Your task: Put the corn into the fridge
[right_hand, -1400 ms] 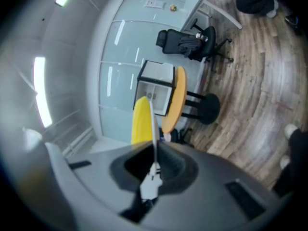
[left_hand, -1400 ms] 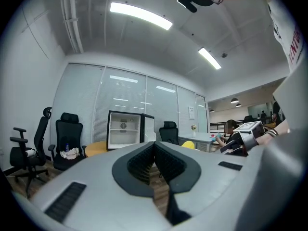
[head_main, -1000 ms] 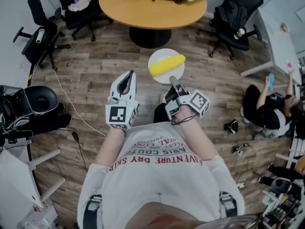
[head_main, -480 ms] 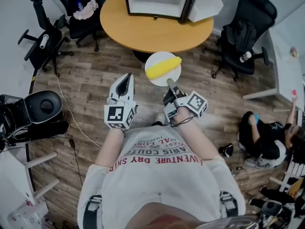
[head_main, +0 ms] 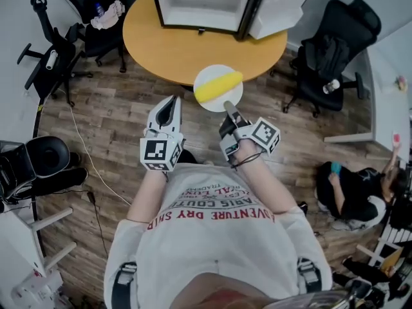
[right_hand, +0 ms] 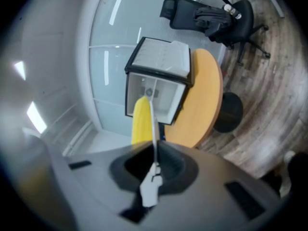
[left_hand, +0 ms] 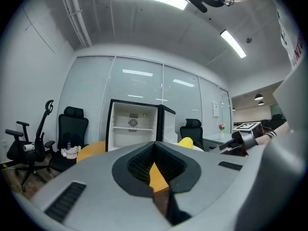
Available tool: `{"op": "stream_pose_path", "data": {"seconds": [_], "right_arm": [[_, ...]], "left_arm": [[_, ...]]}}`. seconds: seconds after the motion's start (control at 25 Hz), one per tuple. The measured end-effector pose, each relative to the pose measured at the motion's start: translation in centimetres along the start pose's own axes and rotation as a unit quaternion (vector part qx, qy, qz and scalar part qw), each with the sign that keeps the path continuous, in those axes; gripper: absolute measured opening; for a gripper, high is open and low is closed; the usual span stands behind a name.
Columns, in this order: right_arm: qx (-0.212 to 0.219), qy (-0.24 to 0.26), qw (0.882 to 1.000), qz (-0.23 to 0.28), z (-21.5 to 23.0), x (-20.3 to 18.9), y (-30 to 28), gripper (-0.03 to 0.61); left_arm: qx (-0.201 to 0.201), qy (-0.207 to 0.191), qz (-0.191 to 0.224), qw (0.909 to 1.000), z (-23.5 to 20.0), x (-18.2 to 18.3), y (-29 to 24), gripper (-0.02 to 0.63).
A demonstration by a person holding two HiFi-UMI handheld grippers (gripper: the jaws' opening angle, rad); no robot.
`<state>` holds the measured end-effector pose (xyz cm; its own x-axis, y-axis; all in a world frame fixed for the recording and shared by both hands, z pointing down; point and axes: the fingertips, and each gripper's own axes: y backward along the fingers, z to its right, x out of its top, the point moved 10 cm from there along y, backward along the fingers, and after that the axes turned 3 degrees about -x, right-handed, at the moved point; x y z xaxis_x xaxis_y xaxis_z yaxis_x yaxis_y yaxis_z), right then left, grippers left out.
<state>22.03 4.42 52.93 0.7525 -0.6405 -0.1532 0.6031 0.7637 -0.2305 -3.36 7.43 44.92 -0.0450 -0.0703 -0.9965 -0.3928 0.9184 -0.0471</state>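
Corn on plate, in carriage to fridge: right claw holding, left claw idle

Head view: corn (head_main: 219,85) lies on a white plate (head_main: 209,103) held at the near edge of the round bench (head_main: 167,50); right claw (head_main: 226,105) pinched on the plate's near rim; left claw (head_main: 170,107) beside it, closed on nothing; fridge (head_main: 199,2) stands open on the bench, top cut off. Judged step: carry, delivery not yet made; next calls for keeping the plate level and reaching over the bench to a shelf. Left claw view: jaws together, empty; only the corn's tip shows past the claw body. Right claw view: plate seen edge-on as a thin line, corn to its left; pad contact blurred
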Motion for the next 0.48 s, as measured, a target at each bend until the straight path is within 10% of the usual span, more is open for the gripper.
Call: {"op": "stream_pose_path", "data": {"seconds": [0.48], "right_arm": [[-0.004, -0.028, 0.999, 0.039, -0.5, 3.6, -9.4, 0.035]], "left_arm": [[-0.037, 0.008, -0.008, 0.9992, -8.3, -0.6, -9.8, 0.028]]}}
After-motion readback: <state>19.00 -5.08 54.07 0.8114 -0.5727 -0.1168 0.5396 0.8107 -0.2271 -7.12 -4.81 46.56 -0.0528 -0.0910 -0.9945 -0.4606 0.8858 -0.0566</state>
